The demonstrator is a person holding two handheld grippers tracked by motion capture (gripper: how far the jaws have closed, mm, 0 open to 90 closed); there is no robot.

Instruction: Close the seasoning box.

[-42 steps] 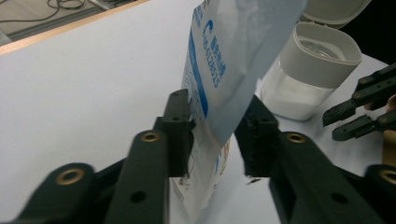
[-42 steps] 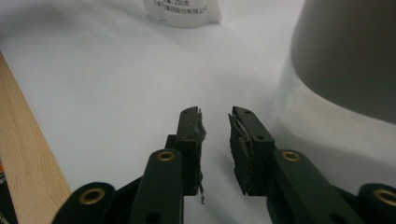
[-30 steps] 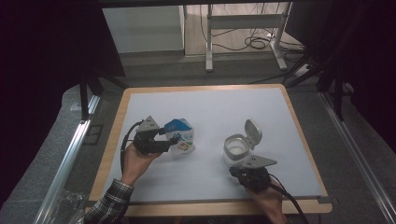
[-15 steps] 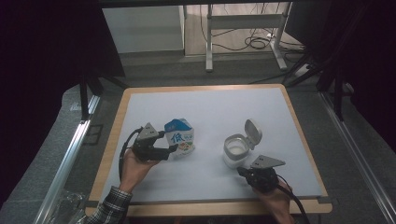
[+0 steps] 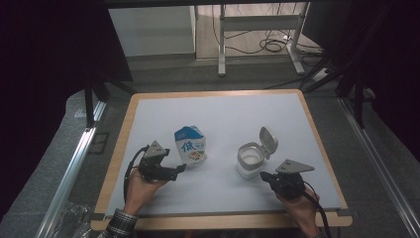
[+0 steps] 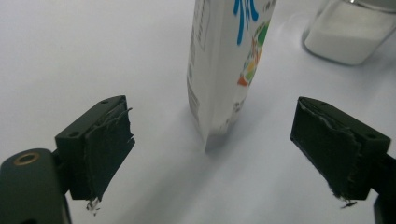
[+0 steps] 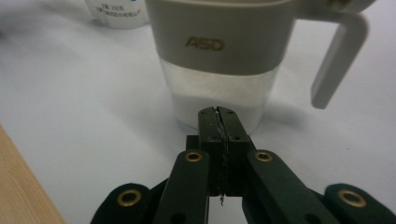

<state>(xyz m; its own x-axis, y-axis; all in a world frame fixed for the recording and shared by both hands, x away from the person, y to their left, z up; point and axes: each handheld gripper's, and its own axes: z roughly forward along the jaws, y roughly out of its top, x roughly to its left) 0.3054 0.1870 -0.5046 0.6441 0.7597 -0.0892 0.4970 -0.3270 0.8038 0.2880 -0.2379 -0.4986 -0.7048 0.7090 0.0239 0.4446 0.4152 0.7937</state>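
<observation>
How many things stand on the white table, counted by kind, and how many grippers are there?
Milk carton: 1
Jar with flip lid: 1
Grippers: 2, the left gripper open, the right gripper shut
Total: 4

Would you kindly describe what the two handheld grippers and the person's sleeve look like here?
Both grippers are black, two-jawed tools. The left gripper has blocky jaws with frayed dark pads, a brass-ringed hole and a grey three-cornered plate on top. The right gripper has slim linkage arms with brass-ringed pivots, and a black cable trails from it. A plaid sleeve covers the left wrist.
</observation>
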